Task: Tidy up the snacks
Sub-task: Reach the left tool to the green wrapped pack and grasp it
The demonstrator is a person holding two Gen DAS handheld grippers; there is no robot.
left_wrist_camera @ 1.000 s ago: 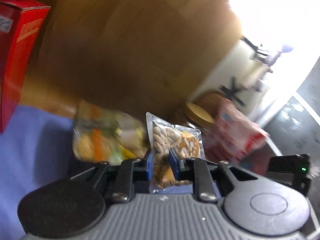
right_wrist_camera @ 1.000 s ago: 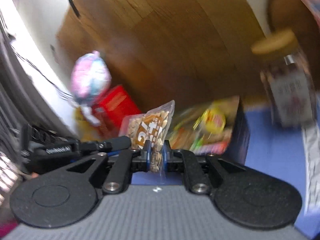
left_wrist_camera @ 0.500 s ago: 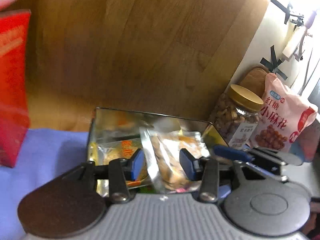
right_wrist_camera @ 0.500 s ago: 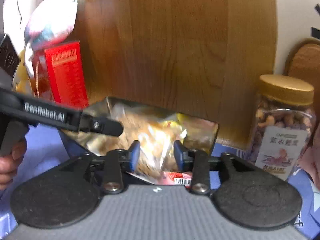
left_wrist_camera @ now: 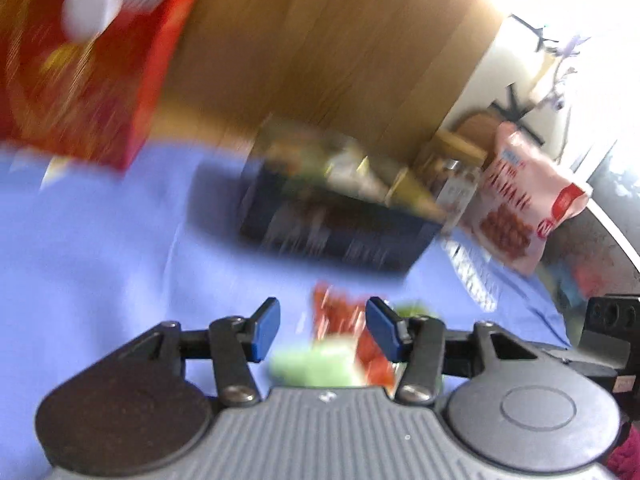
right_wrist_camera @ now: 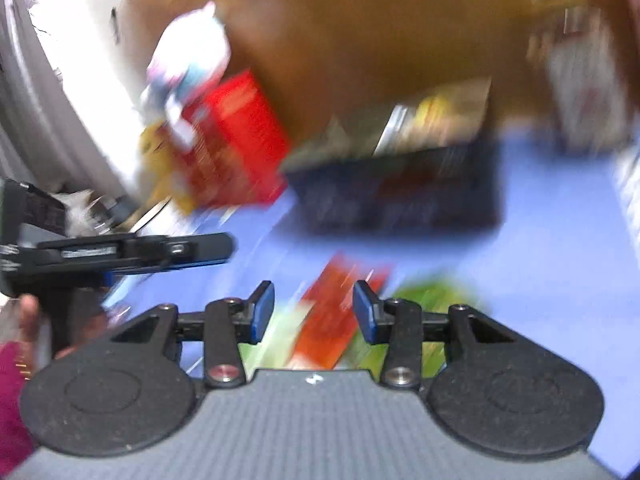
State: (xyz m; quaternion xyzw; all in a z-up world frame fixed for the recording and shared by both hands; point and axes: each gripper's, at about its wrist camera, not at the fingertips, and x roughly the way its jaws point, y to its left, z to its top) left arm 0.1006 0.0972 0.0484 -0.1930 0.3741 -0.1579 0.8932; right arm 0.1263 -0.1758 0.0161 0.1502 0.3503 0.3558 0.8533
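Both tongs [left_wrist_camera: 322, 328] [right_wrist_camera: 314, 311] agape over motion-blurred red and green packets [right_wrist_camera: 336, 320].

A dark box [left_wrist_camera: 336, 232] is sitting on the blue tabletop cloth [left_wrist_camera: 100, 240], its open top crowded with blurred yellow and silvery snack packets [right_wrist_camera: 432, 120]. Nearer the cameras, a red-orange packet [right_wrist_camera: 340, 312] is lying flat on the cloth, overlapping a green packet [right_wrist_camera: 432, 300] just beside it. A red carton [left_wrist_camera: 80, 80] is standing to the box's left, while a gold-lidded jar [left_wrist_camera: 452, 164] and a pink pouch [left_wrist_camera: 520, 208] are standing to its right.
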